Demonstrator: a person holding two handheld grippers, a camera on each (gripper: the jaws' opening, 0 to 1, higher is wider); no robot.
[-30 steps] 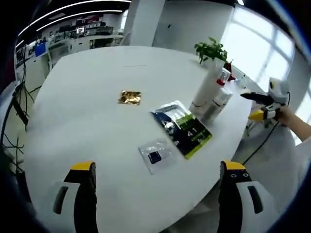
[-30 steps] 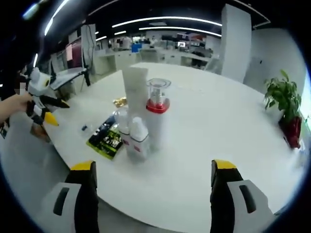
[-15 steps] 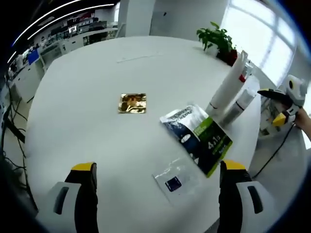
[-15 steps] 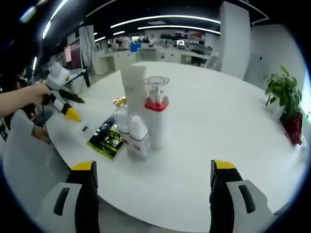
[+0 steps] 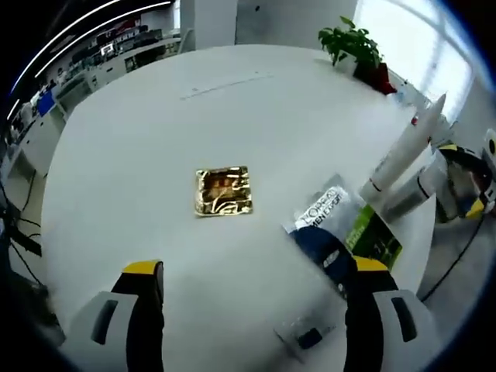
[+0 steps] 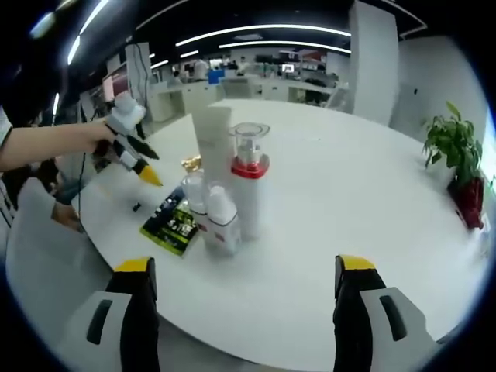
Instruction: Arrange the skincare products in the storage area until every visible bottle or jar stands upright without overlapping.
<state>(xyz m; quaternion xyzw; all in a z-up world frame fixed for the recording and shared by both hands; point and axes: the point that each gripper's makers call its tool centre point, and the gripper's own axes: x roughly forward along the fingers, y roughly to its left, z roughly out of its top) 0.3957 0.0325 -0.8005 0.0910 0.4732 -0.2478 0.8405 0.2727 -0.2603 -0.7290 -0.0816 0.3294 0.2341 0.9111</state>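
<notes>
A round white table [image 5: 155,116] carries a gold foil sachet [image 5: 223,191] at frame centre, a green-and-blue packet [image 5: 345,236] lower right, upright bottles [image 6: 232,198] beside it.

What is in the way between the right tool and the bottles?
Nothing visible. In the right gripper view, only bare white table lies between the open right tool and the standing bottles. The green packet lies beside them.

Both grippers: black jaws, yellow tips, seemingly grey-white housings; white sleeve [image 6: 4,124].
</notes>
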